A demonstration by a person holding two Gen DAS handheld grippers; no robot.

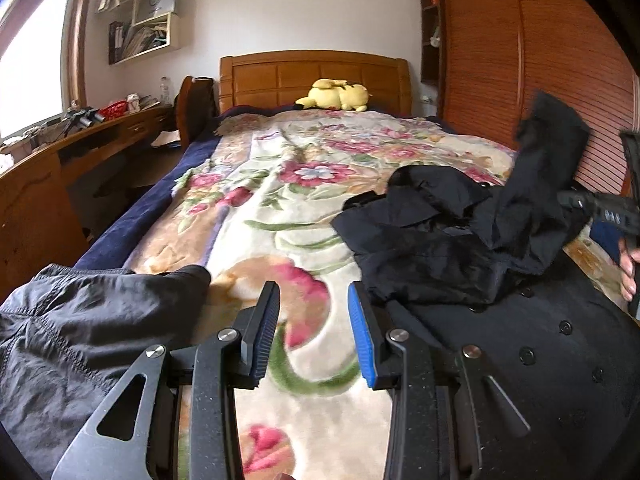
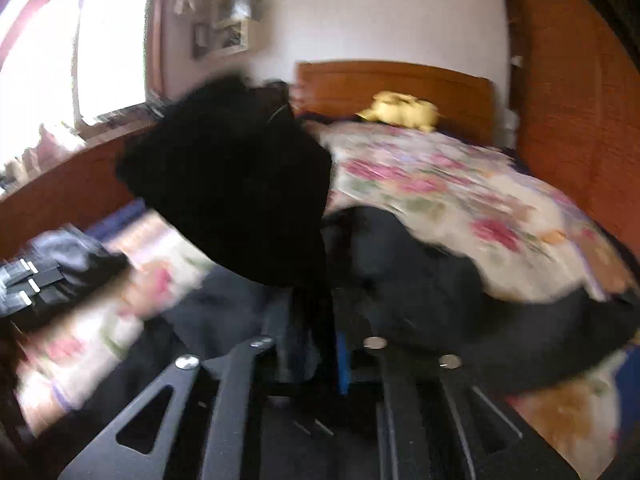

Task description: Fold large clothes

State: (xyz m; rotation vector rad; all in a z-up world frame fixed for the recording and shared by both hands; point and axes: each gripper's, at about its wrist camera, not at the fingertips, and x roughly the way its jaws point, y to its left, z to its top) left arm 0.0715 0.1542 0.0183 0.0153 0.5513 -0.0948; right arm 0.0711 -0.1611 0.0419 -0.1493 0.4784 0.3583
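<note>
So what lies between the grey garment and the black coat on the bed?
Only bare floral blanket separates the grey garment from the black coat, with the open left claw above it. The left wrist view shows this clearly.

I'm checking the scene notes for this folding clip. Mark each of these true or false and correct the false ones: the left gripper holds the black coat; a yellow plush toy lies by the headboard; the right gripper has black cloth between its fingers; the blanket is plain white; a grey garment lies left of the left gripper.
1. False. The left gripper is open over the floral blanket, holding nothing.
2. True. The yellow plush toy lies by the headboard.
3. True. The right gripper has part of the black coat lifted between its fingers.
4. False. The blanket is floral.
5. True. The grey garment lies there.
</note>
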